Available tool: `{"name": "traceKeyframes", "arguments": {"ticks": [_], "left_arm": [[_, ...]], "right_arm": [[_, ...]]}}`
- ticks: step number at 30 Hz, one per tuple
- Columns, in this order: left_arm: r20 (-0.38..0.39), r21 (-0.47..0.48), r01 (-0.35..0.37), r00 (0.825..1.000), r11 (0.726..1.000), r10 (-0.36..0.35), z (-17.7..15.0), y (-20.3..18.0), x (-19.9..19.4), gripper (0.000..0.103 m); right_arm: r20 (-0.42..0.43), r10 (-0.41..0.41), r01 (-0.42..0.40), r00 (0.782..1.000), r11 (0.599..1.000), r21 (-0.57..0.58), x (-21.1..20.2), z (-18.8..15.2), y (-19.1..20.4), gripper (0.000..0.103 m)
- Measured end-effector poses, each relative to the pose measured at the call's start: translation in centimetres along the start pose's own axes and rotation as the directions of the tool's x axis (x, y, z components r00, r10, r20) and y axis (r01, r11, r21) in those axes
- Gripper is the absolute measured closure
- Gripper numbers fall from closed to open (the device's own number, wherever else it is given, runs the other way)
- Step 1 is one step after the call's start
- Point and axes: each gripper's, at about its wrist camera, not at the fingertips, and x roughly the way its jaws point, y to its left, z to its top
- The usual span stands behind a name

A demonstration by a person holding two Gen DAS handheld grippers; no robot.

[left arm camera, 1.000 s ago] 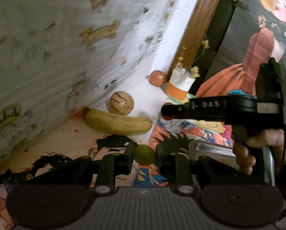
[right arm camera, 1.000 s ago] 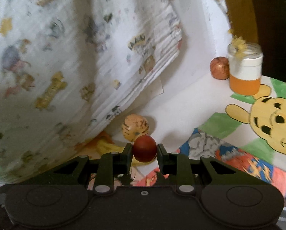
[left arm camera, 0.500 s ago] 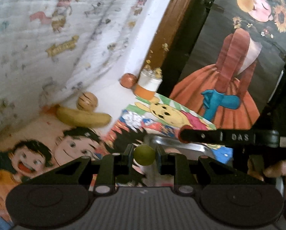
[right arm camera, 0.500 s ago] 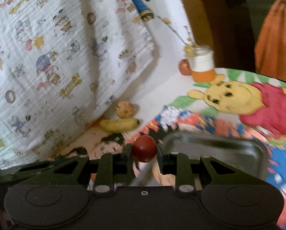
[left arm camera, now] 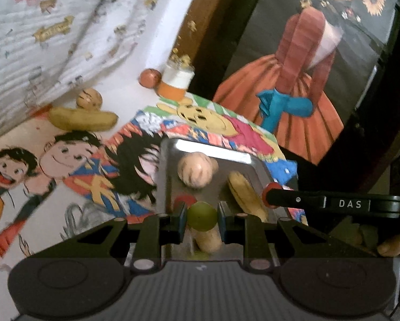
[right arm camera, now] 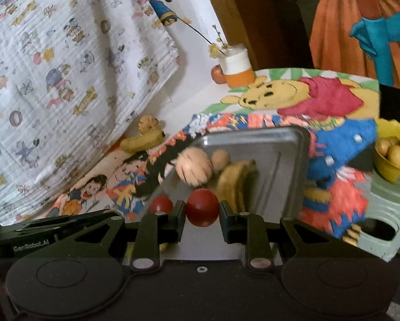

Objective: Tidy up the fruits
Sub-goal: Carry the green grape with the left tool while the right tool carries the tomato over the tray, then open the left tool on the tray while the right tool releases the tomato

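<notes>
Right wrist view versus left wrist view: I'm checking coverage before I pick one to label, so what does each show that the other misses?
Only the right wrist view shows the yellow bowl of small fruits at the right edge and the red fruit clamped in the right gripper.

Only the left wrist view shows the green fruit clamped in the left gripper, and the person's hand.

Both show the metal tray holding a striped fruit and a banana, plus a loose banana and the orange-and-white jar.
</notes>
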Motion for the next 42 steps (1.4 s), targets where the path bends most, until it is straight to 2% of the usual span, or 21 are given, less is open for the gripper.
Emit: {"name": "traceKeyframes", "arguments": {"ticks": [10,24,34,37,38,40,41,42], "left_arm": [[-0.078,0.068,0.007,0.997,0.998,-0.001,-3.5,-2.2,-0.4,0.076],[-0.098,0.098,-0.024,0.995,0.995,0.034,-4.1,-2.5,0.3,0.076],[-0.108,0.095,-0.031,0.993,0.995,0.042,-4.1,-2.3,-0.1,0.074],[-0.102,0.086,-0.029,0.994,0.996,0.038,-4.0,-2.2,-0.5,0.069],[-0.098,0.083,-0.027,0.995,0.996,0.035,-3.9,-2.1,-0.7,0.065],[-0.09,0.079,-0.02,0.996,0.997,0.028,-3.8,-2.1,-1.1,0.051],[-0.084,0.076,-0.019,0.996,0.997,0.026,-3.7,-2.0,-1.4,0.036],[-0.072,0.072,-0.02,0.997,0.997,0.026,-3.6,-2.0,-1.7,0.03]], "right_arm": [[-0.011,-0.015,0.016,1.0,0.998,0.054,-0.7,-3.8,-1.4,0.074],[0.02,-0.047,0.047,0.999,0.999,0.001,-0.8,-5.2,-0.7,0.073],[0.049,-0.072,0.073,0.996,0.997,-0.007,-1.5,-5.7,-0.3,0.067],[0.064,-0.081,0.082,0.995,0.997,-0.006,-2.0,-5.9,-0.2,0.06],[0.07,-0.084,0.084,0.994,0.996,-0.005,-2.2,-5.9,-0.1,0.057],[0.084,-0.085,0.086,0.993,0.996,-0.002,-2.7,-6.1,0.1,0.052],[0.09,-0.086,0.086,0.992,0.996,0.0,-2.9,-6.1,0.2,0.049],[0.098,-0.088,0.088,0.991,0.996,-0.001,-3.1,-6.2,0.4,0.045]]}}
